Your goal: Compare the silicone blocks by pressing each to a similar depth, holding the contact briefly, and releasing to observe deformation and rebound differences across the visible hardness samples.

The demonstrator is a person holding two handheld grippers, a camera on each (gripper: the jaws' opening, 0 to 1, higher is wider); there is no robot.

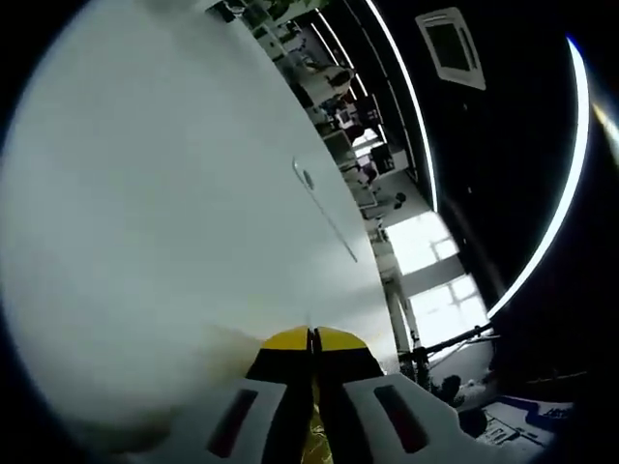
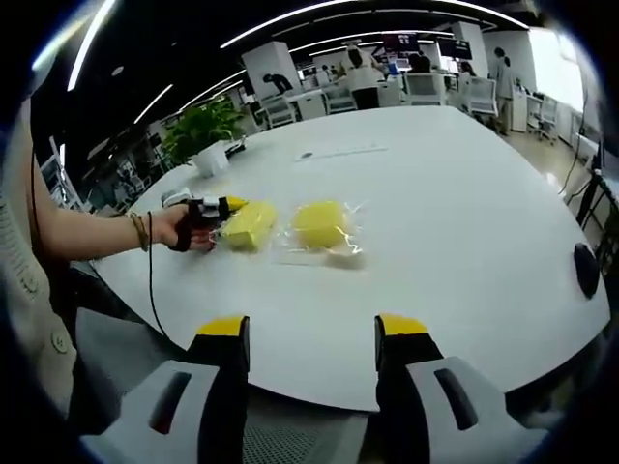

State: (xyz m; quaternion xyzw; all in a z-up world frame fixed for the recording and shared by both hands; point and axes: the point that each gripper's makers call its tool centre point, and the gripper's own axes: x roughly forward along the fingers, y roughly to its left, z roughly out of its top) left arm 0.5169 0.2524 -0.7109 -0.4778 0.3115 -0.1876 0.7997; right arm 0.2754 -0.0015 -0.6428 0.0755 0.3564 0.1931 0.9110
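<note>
Silicone blocks: two, both yellow. Left block (image 2: 250, 224), squarish, lies at 9 o'clock of right block (image 2: 321, 225), rounder; each sits in its own clear plastic bag (image 2: 340, 249) near the white table's (image 2: 464, 193) near-left edge. Left gripper (image 2: 226, 206), held by a hand (image 2: 177, 228), has yellow tips touching the left block; in its own view the jaws are pressed together. Right gripper (image 2: 311, 338): jaws spread, empty, back from the table edge. One potted plant (image 2: 201, 130) at 11 o'clock.
</note>
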